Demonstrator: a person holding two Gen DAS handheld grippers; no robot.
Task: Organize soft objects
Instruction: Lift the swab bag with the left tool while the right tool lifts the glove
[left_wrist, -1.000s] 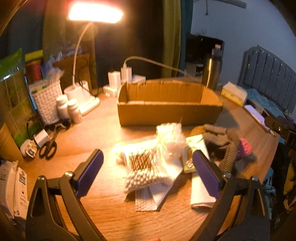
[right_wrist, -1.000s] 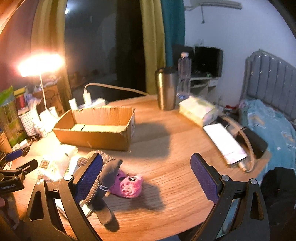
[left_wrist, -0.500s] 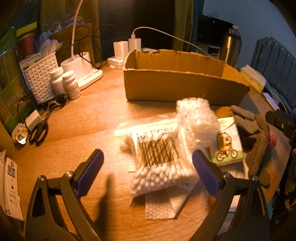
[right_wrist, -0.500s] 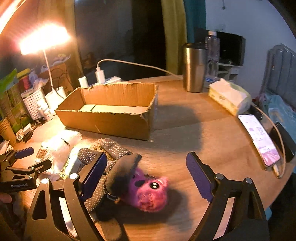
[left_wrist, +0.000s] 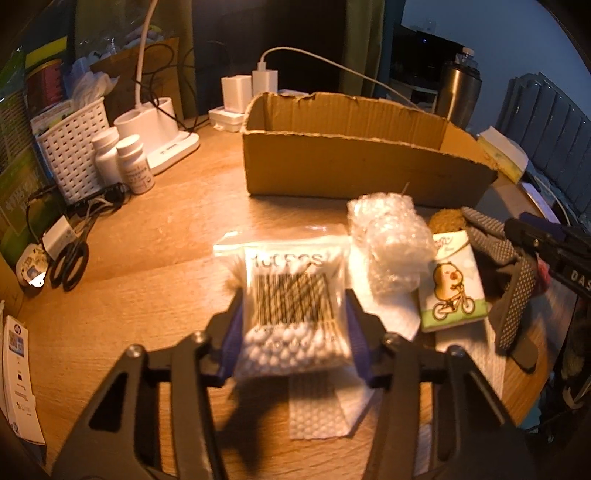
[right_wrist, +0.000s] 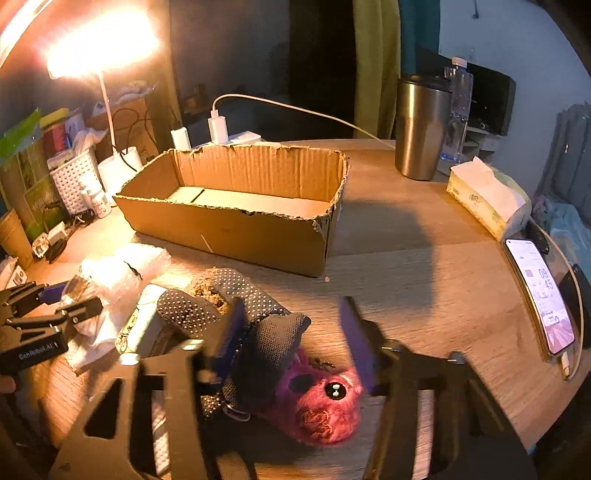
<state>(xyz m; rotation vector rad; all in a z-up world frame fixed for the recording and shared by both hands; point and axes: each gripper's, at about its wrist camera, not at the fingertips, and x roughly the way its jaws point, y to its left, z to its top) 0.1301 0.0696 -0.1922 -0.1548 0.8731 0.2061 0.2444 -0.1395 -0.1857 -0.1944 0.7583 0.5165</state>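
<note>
While both jaws have just been closing, each now has something soft between them: the left hand-held gripper (left_wrist: 293, 326) is clenched on the bag of cotton swabs (left_wrist: 291, 310), its pads pressing the bag's two sides, and the right hand-held gripper (right_wrist: 295, 338) straddles the pink plush toy (right_wrist: 317, 402) and the dotted glove (right_wrist: 236, 306) lying over it, though motion blur hides whether its pads press yet. The slippery bag could slide out when lifted, or drag up the white foam sheet (left_wrist: 317, 410) underneath. On the right, the glove may come up tangled with the toy, or the toy may slip free. Just beyond the pile stands the open cardboard box (right_wrist: 229, 229), seemingly empty, its torn near wall the edge to clear. Bare surface (right_wrist: 424, 280) lies to the right, up to the phone (right_wrist: 543, 295)
</note>
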